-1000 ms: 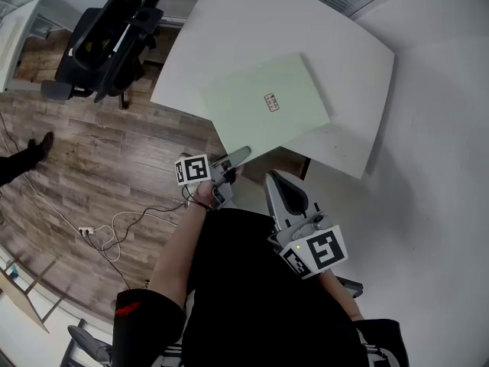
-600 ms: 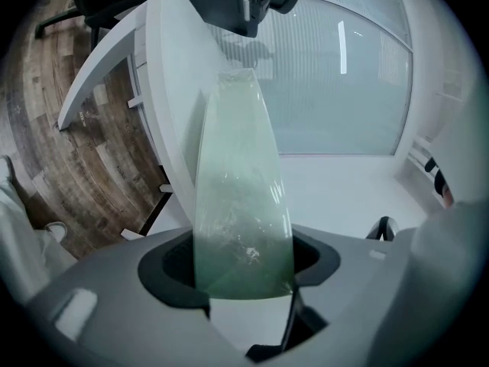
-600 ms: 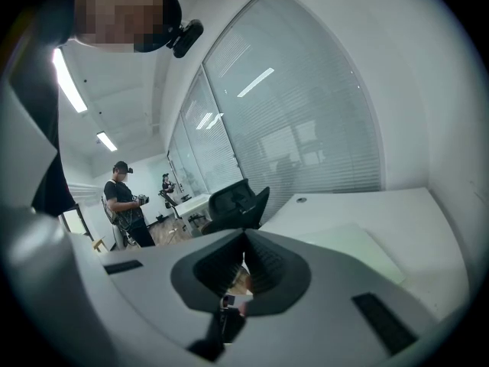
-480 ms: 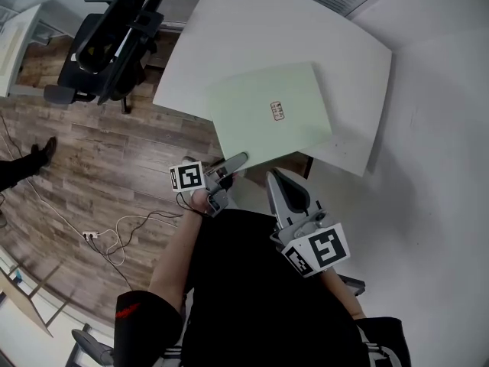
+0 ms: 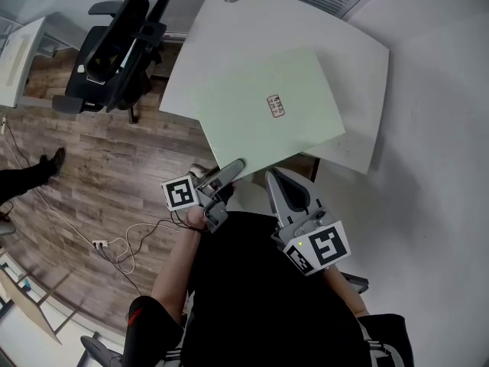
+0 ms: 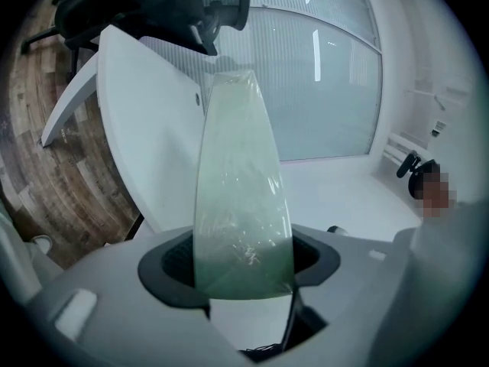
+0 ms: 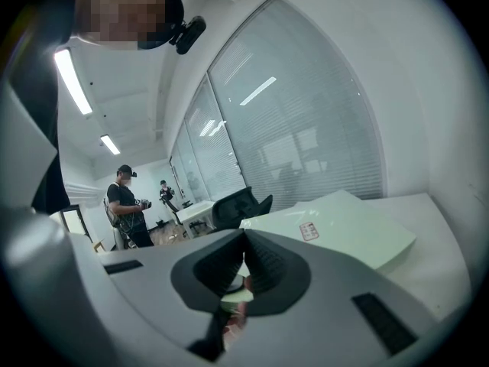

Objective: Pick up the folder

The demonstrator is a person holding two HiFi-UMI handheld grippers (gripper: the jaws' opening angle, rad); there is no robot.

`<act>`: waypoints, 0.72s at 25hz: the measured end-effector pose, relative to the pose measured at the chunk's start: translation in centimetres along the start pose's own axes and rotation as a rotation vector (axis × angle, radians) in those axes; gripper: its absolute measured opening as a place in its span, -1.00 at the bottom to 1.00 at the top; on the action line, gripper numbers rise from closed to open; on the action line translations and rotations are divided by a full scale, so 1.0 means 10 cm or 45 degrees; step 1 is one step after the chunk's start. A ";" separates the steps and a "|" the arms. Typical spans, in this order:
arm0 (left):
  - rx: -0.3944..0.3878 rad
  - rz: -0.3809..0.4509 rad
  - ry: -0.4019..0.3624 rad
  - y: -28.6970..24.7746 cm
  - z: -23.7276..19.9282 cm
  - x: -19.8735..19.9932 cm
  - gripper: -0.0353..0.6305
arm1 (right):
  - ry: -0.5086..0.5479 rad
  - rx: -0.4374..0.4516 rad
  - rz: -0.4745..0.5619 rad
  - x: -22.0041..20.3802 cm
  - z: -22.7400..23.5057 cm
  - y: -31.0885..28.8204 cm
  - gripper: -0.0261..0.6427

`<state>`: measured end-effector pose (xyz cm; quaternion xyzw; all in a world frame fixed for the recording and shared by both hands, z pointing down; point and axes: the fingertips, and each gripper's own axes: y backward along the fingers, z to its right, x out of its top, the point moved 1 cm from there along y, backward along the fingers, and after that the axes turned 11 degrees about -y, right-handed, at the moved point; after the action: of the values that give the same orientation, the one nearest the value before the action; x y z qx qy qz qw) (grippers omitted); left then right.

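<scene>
One folder [image 5: 263,117], pale green, bears one small label [image 5: 275,105]; its print is too small to read. The folder lies over one white desk [image 5: 229,29], its near corner past the desk's near edge. Two grippers show, each with one marker cube. The left gripper [image 5: 237,165] is clamped on that near corner; in the left gripper view the folder's edge runs straight out from between the pads, and the gripped corner itself is covered by the jaws. Whether the folder's far edge touches the desk cannot be told. The right gripper [image 5: 273,176] hangs just beside the folder's near edge, jaws closed tip to tip, nothing between them. One black chair [image 5: 114,44] stands left of the desk on the wood floor [image 5: 92,167], where one white cable [image 5: 122,239] trails. One dark leg and shoe [image 5: 30,173] is cut off by the left border. The right gripper view shows two distant persons [image 7: 126,205], small and blurred.
</scene>
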<state>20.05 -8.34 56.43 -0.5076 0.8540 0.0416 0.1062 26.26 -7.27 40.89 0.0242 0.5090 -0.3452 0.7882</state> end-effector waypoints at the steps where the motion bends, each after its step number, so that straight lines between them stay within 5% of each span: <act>1: 0.000 0.005 -0.022 0.03 0.07 0.04 -0.05 | 0.005 0.002 0.008 0.01 -0.02 0.01 -0.93; 18: -0.023 0.109 -0.082 0.35 0.84 0.35 -0.05 | 0.063 0.015 0.158 0.28 -0.21 0.11 -0.92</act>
<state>16.56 -8.13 47.32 -0.4698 0.8708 0.0701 0.1271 25.92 -7.01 37.27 0.0689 0.5237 -0.2980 0.7951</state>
